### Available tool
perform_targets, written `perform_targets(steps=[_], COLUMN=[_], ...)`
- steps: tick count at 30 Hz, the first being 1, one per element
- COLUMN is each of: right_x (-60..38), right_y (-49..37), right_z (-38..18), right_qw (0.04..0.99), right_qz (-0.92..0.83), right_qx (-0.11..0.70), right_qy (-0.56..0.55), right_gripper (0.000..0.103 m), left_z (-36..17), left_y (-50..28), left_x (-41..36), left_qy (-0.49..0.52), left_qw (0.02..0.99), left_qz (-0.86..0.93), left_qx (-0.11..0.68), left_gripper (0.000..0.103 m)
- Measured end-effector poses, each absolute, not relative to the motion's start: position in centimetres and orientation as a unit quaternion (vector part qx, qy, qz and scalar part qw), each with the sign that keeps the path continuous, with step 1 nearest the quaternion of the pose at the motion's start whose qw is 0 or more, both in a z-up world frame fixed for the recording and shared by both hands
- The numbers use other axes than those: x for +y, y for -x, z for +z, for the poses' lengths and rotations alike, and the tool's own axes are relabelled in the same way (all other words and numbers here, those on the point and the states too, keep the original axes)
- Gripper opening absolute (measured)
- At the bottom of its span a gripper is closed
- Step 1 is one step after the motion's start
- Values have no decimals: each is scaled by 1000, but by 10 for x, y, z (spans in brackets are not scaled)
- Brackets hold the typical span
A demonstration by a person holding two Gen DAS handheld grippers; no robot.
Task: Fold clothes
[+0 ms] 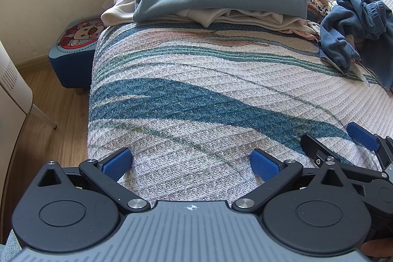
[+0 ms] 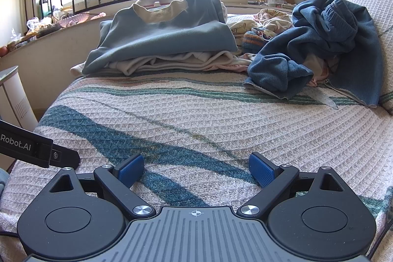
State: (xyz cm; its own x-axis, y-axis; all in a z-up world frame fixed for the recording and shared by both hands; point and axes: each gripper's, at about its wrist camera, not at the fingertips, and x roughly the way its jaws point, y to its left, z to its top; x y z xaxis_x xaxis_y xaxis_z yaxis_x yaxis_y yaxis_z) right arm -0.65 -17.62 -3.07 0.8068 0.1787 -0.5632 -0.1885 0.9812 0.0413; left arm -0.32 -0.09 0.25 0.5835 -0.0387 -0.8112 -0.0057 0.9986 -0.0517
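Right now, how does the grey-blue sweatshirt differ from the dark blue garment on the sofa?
The grey-blue sweatshirt is folded flat atop a cream garment; the dark blue garment lies crumpled in a heap. The sweatshirt is paler, the dark blue garment deeper in colour. The sweatshirt sits left, the other right. Both rest on the patterned cover.

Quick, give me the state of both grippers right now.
Left gripper: open, holding nothing, over the woven bed cover.
Right gripper: open, holding nothing.
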Motion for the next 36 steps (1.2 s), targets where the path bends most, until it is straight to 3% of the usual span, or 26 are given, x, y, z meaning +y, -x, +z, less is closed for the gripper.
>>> perform_targets(steps=[19, 36], right_x=[-185, -248], right_y=[-15, -76], right_z=[-4, 33], right_qw=[931, 945], right_qz=[101, 13], right_qx=[349, 326], right_qy=[32, 31], right_gripper=[94, 94], left_z=[3, 38], left_y=[3, 2], left_x=[-1, -7], left_qy=[25, 1], left_qw=[890, 899], left_qz=[-8, -31], left_qx=[456, 438], left_gripper=[103, 103])
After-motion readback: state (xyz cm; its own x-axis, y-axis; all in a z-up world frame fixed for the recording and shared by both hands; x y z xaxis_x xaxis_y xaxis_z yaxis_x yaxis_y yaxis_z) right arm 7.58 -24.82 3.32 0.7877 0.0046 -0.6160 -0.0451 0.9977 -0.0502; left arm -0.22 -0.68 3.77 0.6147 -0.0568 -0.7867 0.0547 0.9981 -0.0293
